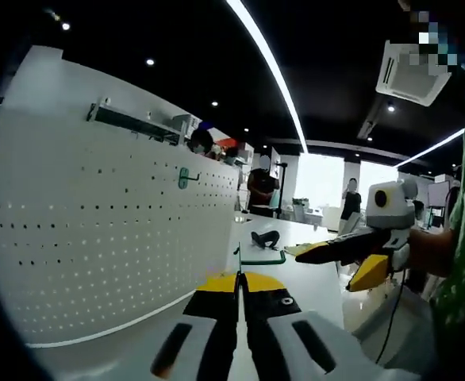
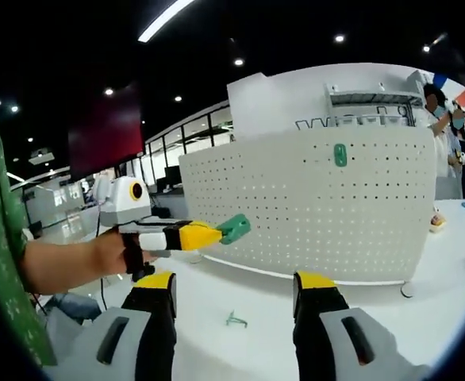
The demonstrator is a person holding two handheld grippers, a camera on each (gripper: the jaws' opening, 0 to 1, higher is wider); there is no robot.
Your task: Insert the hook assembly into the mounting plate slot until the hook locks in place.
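From the rig's remote station, I had the left gripper point(image 2: 217, 233) closed on a small green hook point(image 2: 235, 228), its jaws pinching the piece by one end so that the rest stood out past the tips, ahead of and to the left of my right gripper's own jaws. The right gripper point(image 2: 238, 295) stood open and empty, its jaws spread wide over the white desk point(image 2: 217, 294).

In the left gripper view the hook point(image 1: 238, 252) showed as a thin green sliver rising just past the closed tips, with the right gripper point(image 1: 328, 252) reaching in from the right.

I judged the hook to be light, stiff moulded plastic, smooth enough to twist in a pinch, so the flat end away from its locking tabs looked the sensible place to hold it.

The white pegboard point(image 2: 312, 206) stood upright beyond both pairs of jaws, with another green hook point(image 2: 340, 154) already seated high on its face. A further small green part point(image 2: 235, 320) lay loose on the desk between the right jaws.

There were no trays or bins among the task pieces that I could make out.
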